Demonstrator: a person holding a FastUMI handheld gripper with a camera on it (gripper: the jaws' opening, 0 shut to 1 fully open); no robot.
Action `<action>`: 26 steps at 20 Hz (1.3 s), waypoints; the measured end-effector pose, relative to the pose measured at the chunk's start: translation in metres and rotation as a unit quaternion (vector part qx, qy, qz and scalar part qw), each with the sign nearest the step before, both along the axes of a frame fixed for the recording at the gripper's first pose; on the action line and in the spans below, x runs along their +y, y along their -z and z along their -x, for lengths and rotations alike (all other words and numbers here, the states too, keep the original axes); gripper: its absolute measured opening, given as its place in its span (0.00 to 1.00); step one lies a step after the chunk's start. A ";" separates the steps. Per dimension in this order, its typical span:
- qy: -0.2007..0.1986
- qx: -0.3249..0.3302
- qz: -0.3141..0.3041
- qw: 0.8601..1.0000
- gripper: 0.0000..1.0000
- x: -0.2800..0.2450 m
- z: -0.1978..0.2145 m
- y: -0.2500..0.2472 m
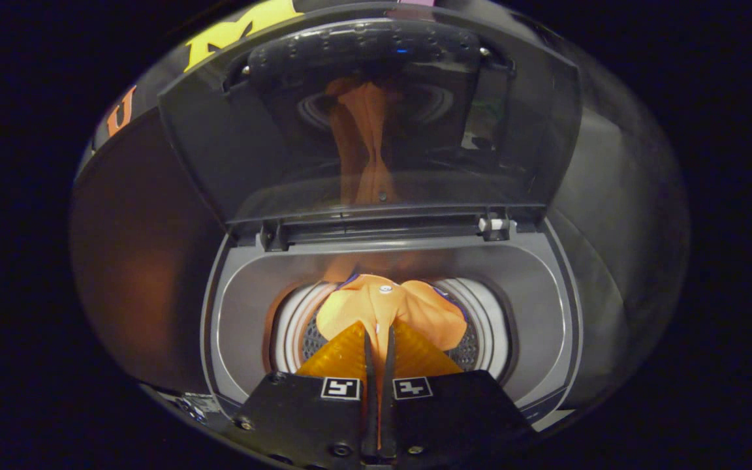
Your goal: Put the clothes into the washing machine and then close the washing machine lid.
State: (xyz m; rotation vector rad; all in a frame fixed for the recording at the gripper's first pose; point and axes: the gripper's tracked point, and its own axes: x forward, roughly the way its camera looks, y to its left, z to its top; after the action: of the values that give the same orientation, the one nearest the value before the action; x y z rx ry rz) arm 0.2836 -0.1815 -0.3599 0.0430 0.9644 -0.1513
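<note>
Pinching an orange garment [382, 307], the gripper [376, 339] jaws hang over the washing machine [546, 294] drum, lid [219, 150] raised.

Dim, warm-tinted fisheye picture with bowed edges, orange glare on the raised glossy dark lid [369, 124], soft murky surroundings.

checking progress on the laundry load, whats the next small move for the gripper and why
Probably lower a little further and open the fingers. The gripper is shut on the orange garment, which hangs over the drum opening of the washing machine. Most of the cloth sits at the drum mouth, so releasing here should drop it inside. The lid stands open, to be closed afterwards.
</note>
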 end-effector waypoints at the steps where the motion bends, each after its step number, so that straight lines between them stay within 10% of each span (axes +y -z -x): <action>1: 0.000 0.001 0.001 1.000 0.05 -0.001 -0.001 0.002; 7: -0.004 0.007 -0.010 1.000 0.06 0.004 -0.006 0.009; 11: -0.015 0.004 0.016 1.000 0.86 0.000 -0.007 0.003; 26: -0.098 -0.147 0.040 0.983 0.82 0.037 -0.026 -0.164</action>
State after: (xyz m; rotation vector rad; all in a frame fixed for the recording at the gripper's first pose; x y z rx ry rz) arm 0.3097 -0.1446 -0.1959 -0.1006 0.6618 0.0000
